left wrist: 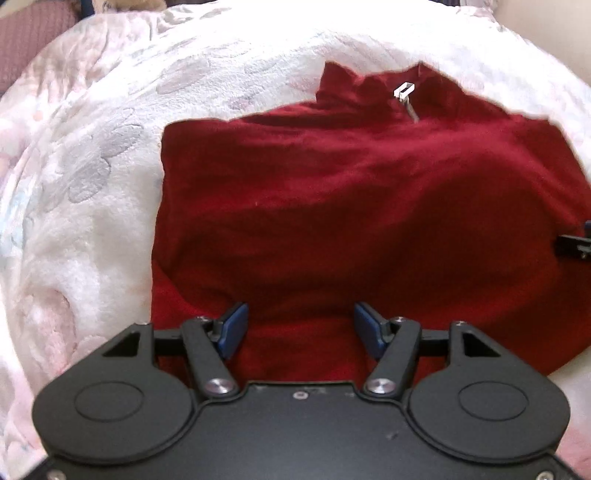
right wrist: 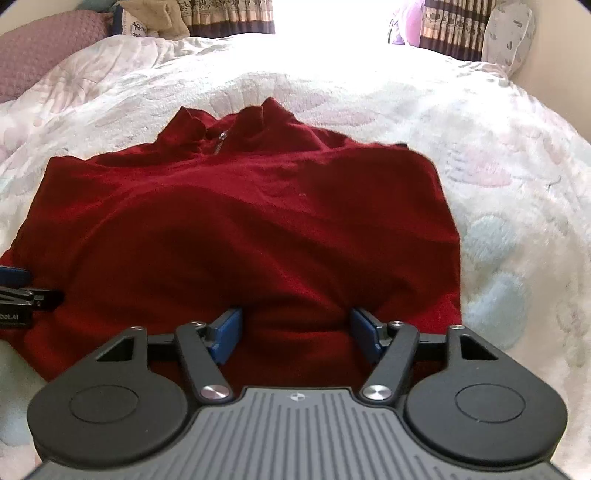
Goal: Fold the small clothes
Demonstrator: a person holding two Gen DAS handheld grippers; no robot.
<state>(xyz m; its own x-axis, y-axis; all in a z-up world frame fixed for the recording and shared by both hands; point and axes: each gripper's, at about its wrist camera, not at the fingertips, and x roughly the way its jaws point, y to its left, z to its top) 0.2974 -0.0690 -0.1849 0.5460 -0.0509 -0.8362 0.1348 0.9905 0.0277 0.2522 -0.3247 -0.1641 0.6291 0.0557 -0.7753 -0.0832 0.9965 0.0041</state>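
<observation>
Red sweater (left wrist: 351, 221), deep crimson with a zip collar, lies flat on the pale floral bedspread (left wrist: 74, 184). Left gripper (left wrist: 299, 328) and right gripper (right wrist: 295, 332) hover above its hem, jaws spread, pinching nothing. Only the right view shows curtains (right wrist: 229, 14) and pillows (right wrist: 44, 44).

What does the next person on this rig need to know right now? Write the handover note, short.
Left tool: open, empty, over the near left part of the red top.
Right tool: open, empty, over the near right part of the top.
Things: the top lies on the white blanket, collar and zip pull at the far end.
Done: its sides look tucked in, leaving a rough rectangle; sleeves are not visible.
Left: probably grip the near edge with both tools, fold it toward the collar, then smooth the wrinkles.
</observation>
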